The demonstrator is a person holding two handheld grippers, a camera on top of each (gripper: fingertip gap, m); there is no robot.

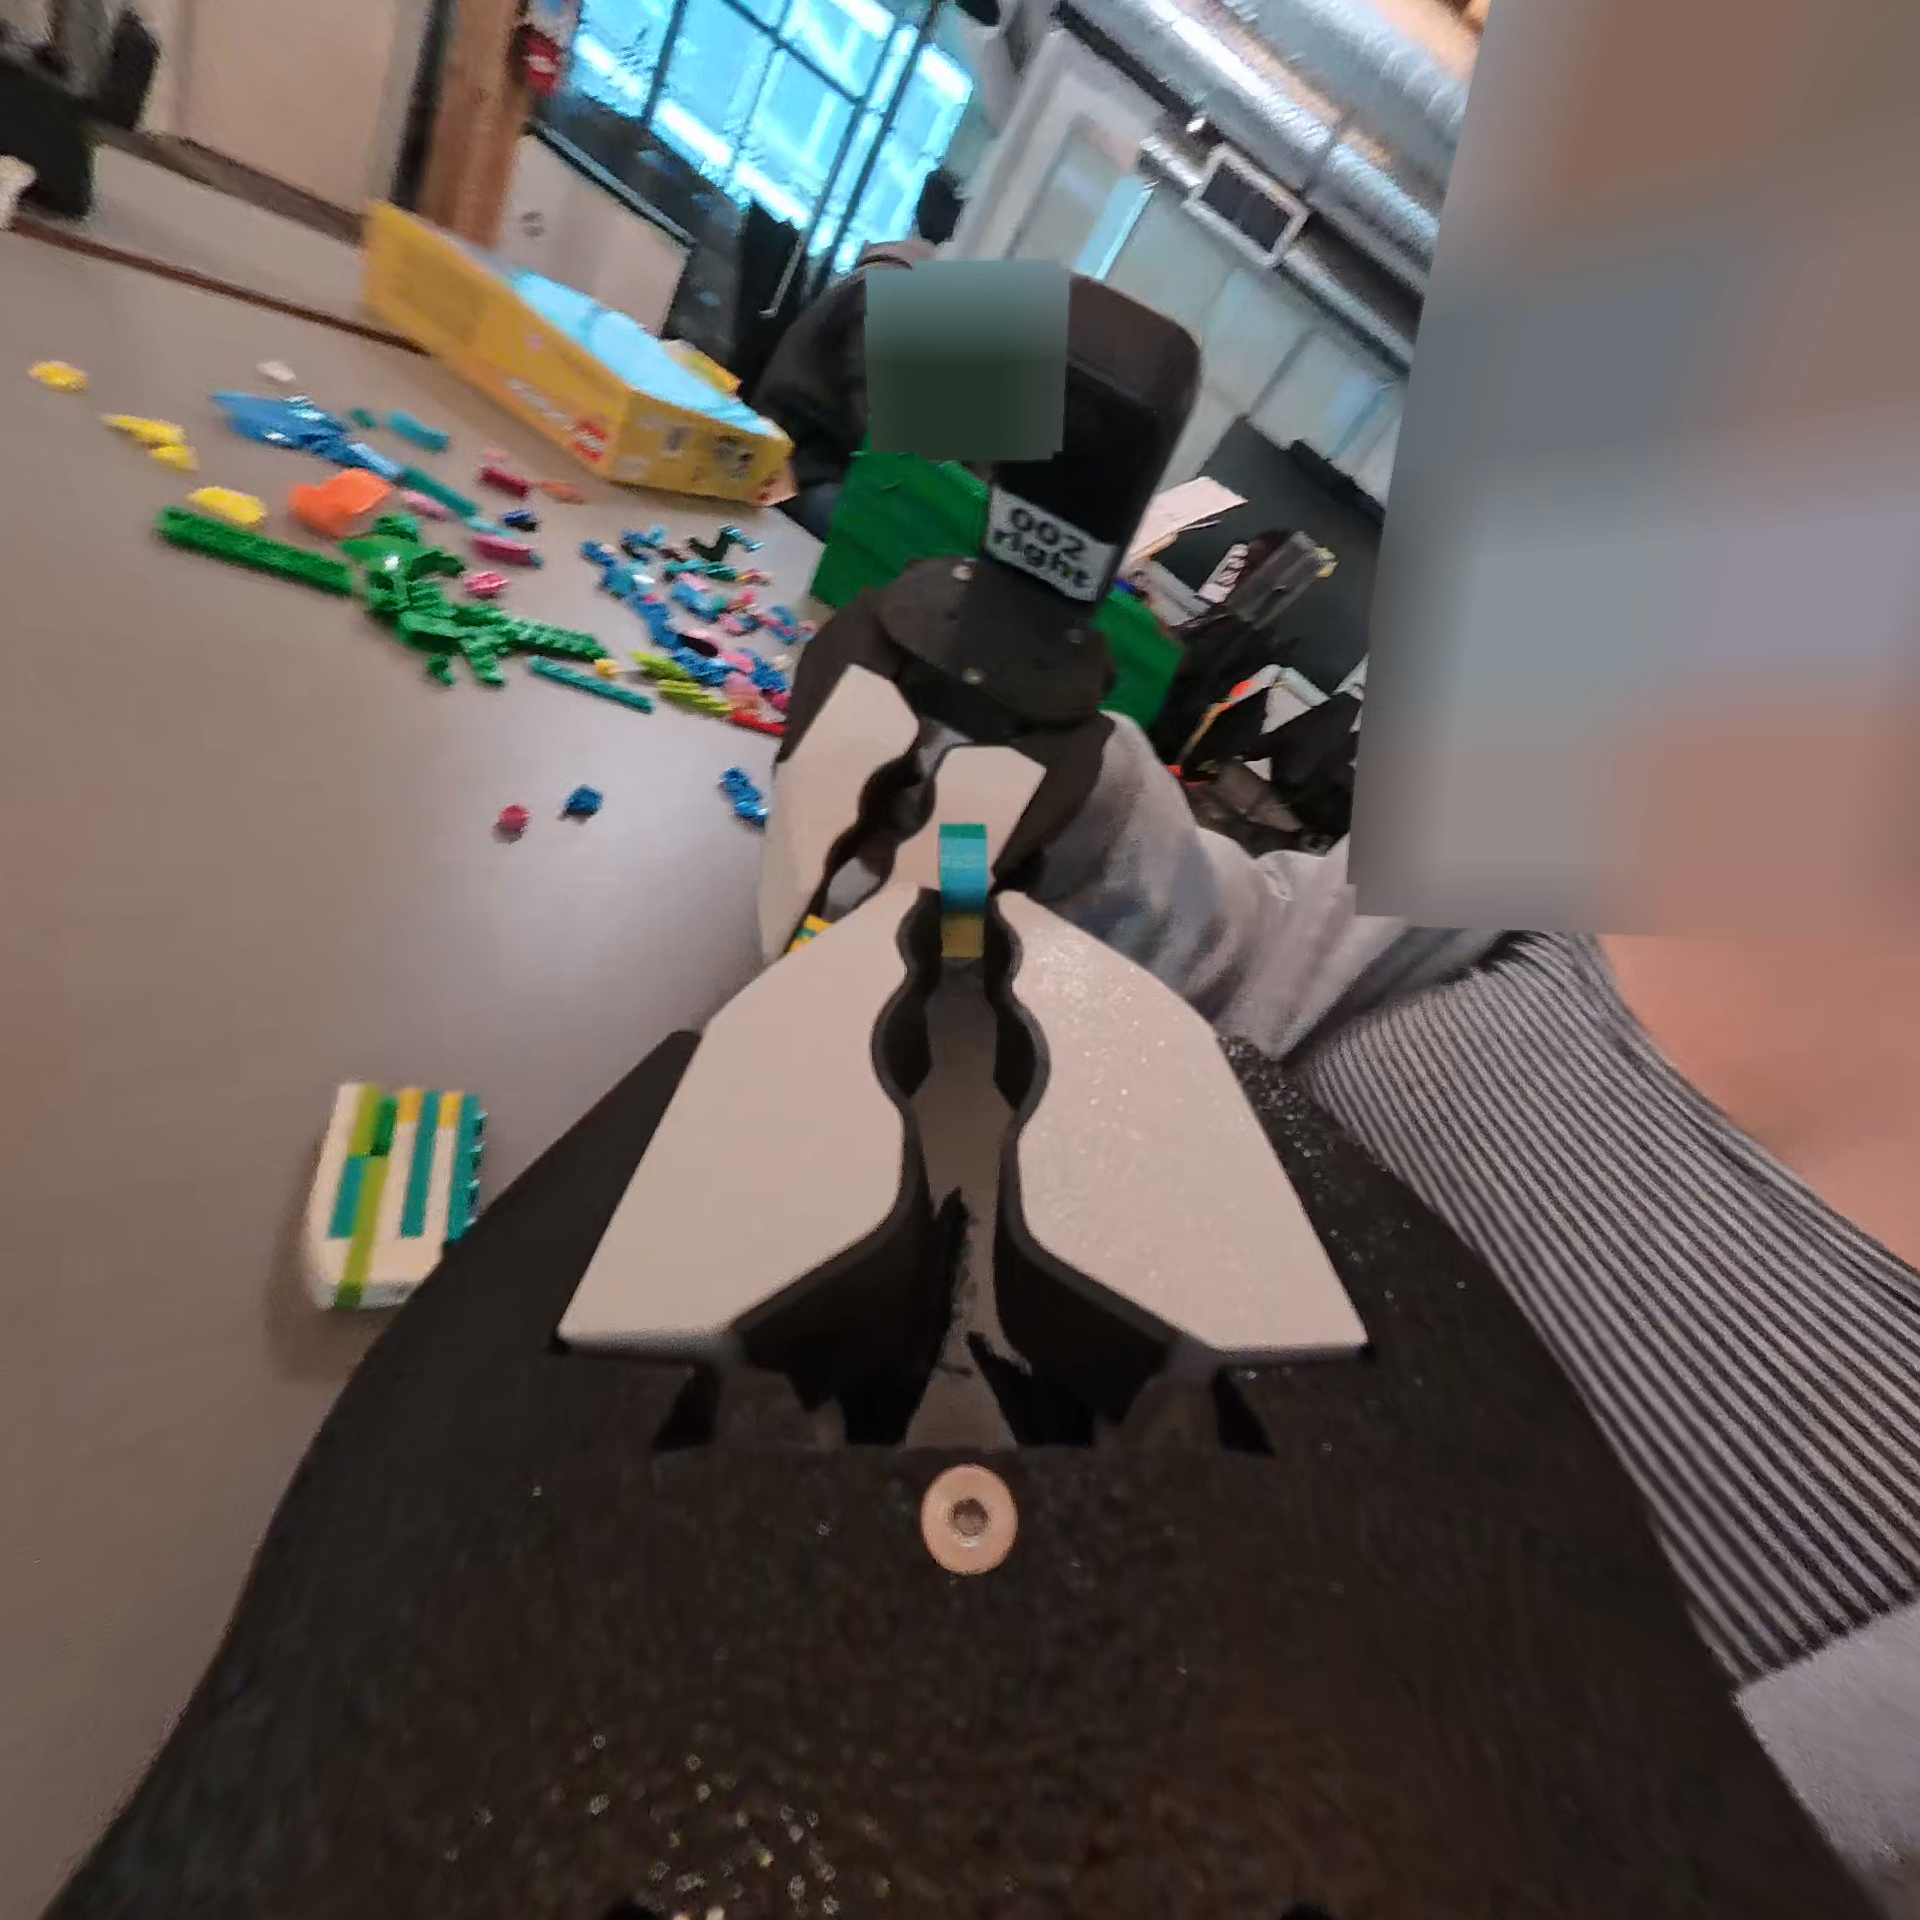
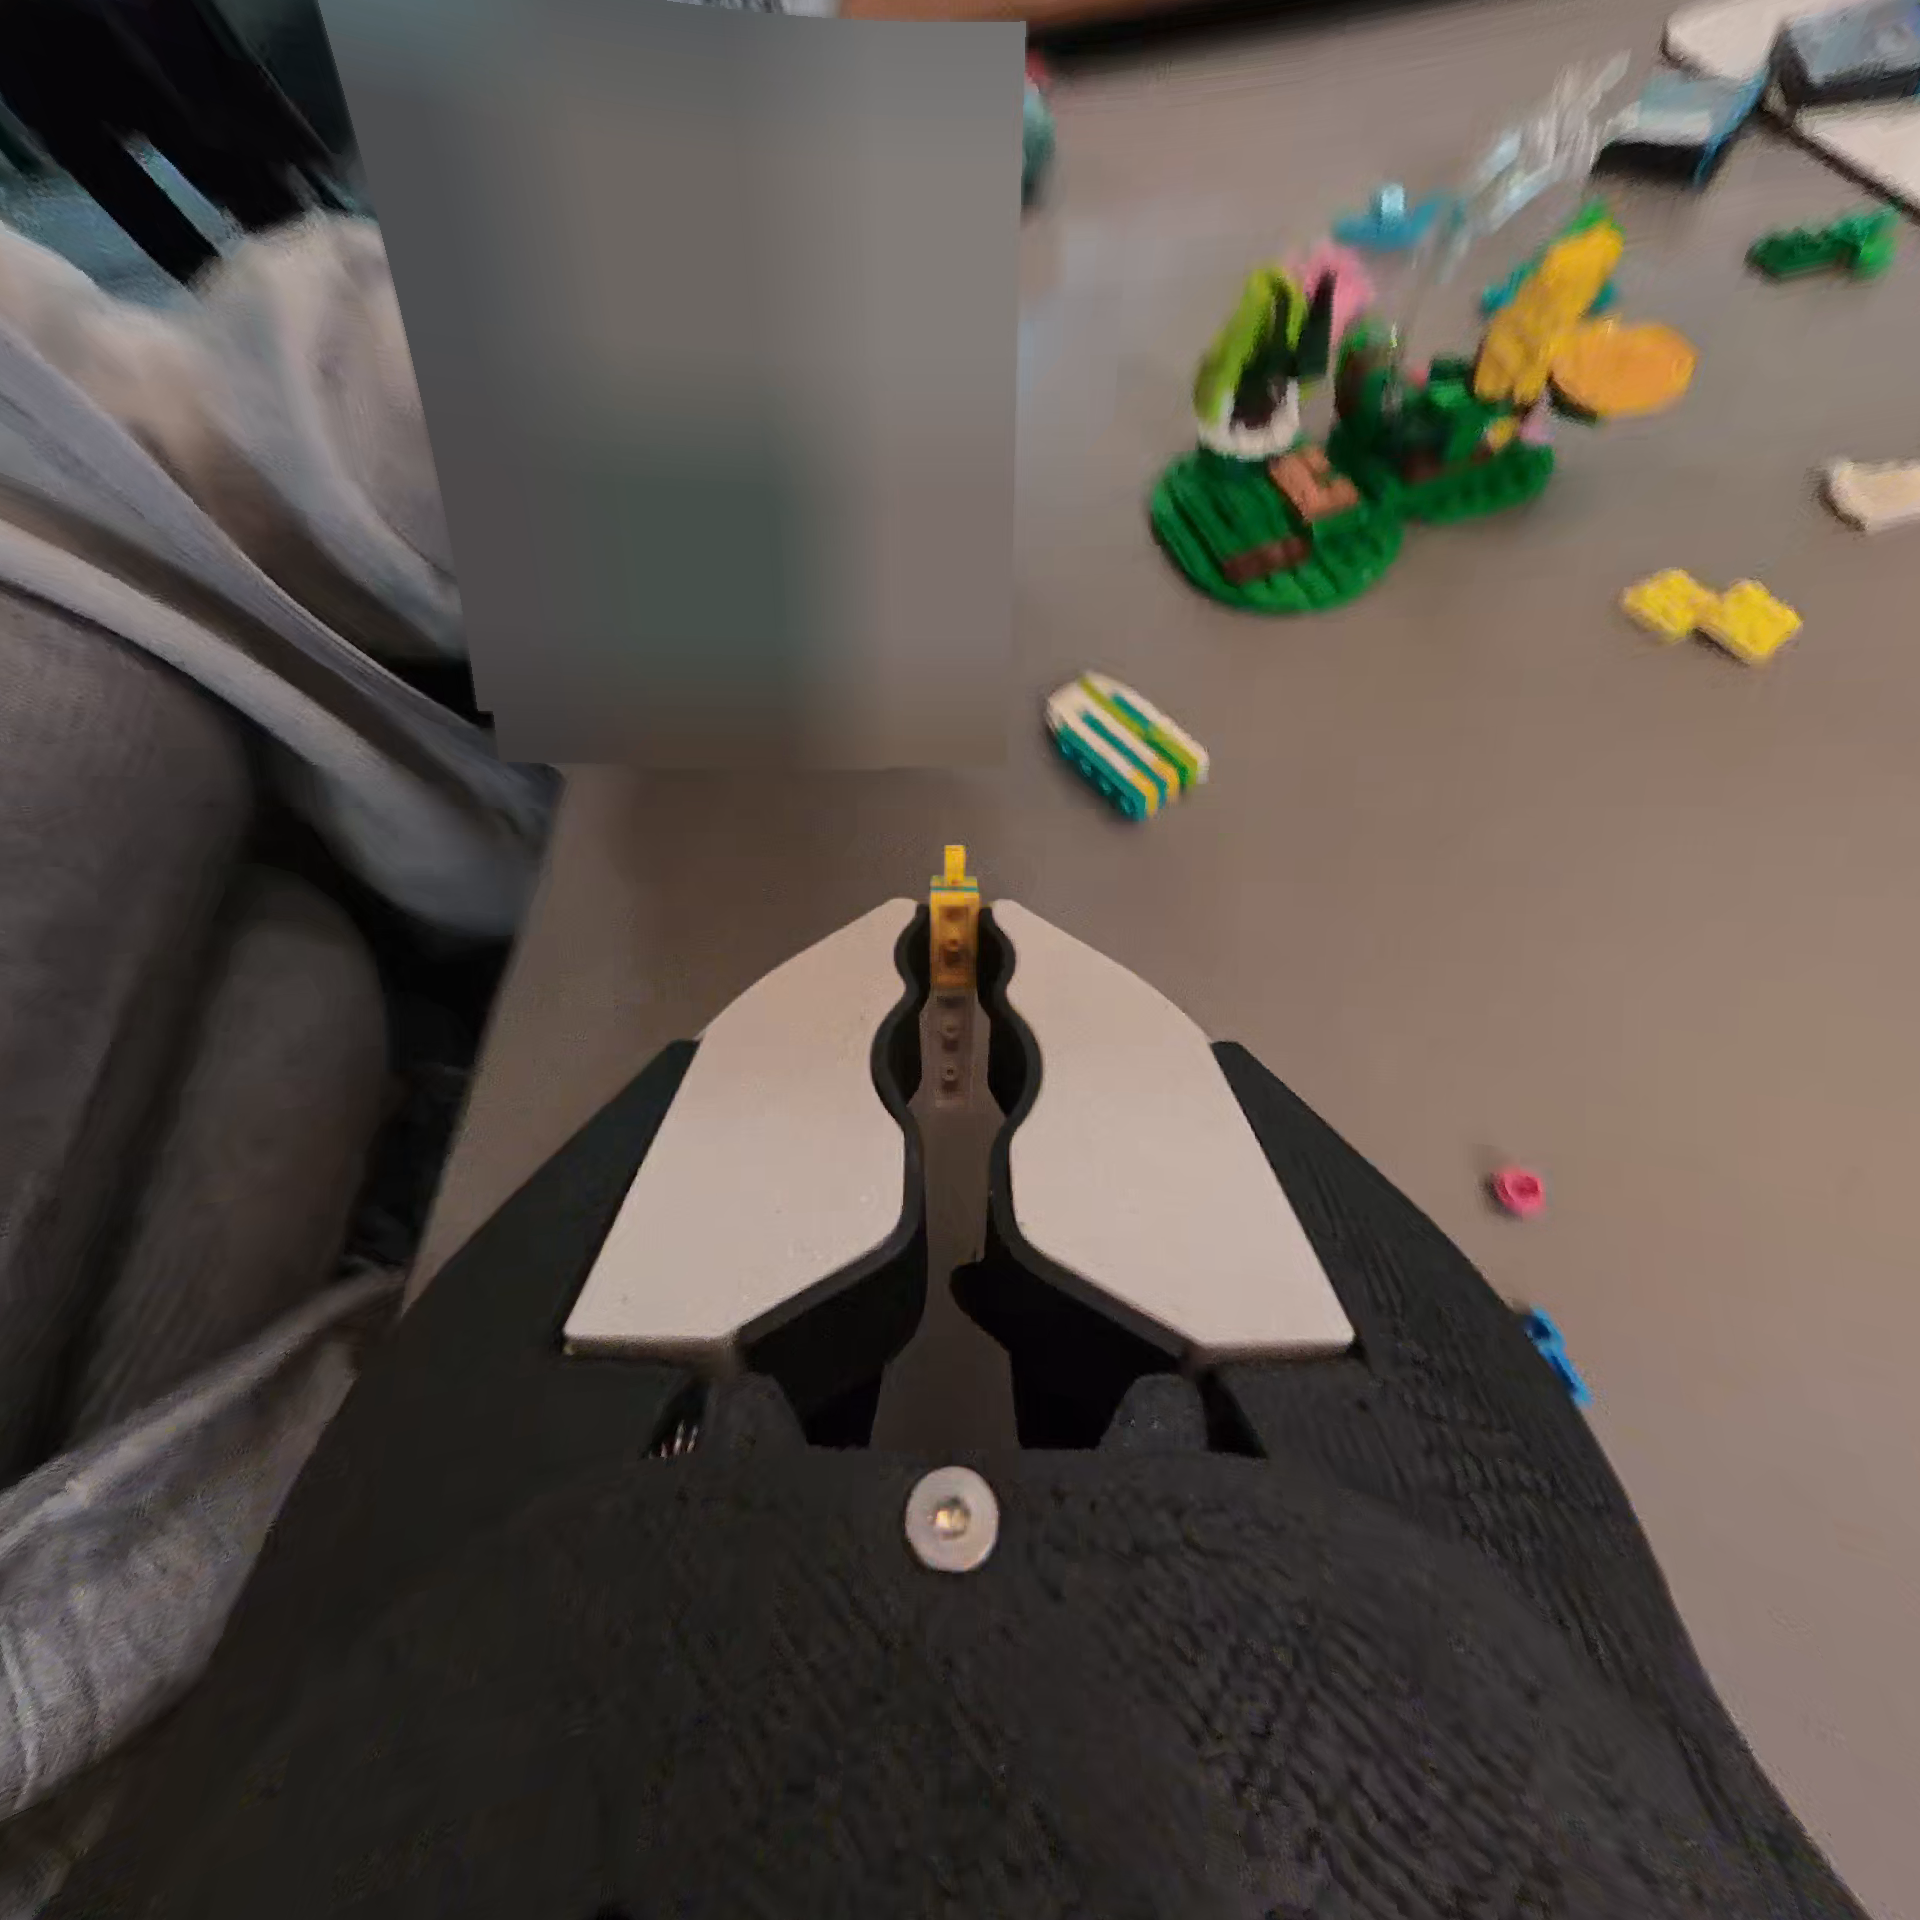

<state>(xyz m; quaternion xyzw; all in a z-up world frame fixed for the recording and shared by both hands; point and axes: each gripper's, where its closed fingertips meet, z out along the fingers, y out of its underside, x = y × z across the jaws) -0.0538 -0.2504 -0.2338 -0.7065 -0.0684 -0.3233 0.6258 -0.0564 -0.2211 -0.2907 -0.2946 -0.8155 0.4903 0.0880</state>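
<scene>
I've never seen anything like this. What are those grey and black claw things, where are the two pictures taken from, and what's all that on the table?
No robot here: a person holds a two-finger gripper in each hand, each with a camera looking along its fingers. One picture comes from the left gripper, the other from the right gripper. The left one pinches a small teal and yellow brick piece; the right one pinches a thin yellow and grey brick piece. In the left view the right gripper faces it, tips close together. On the grey table lie loose toy bricks, a striped brick block, a green brick model and a yellow box.
</scene>
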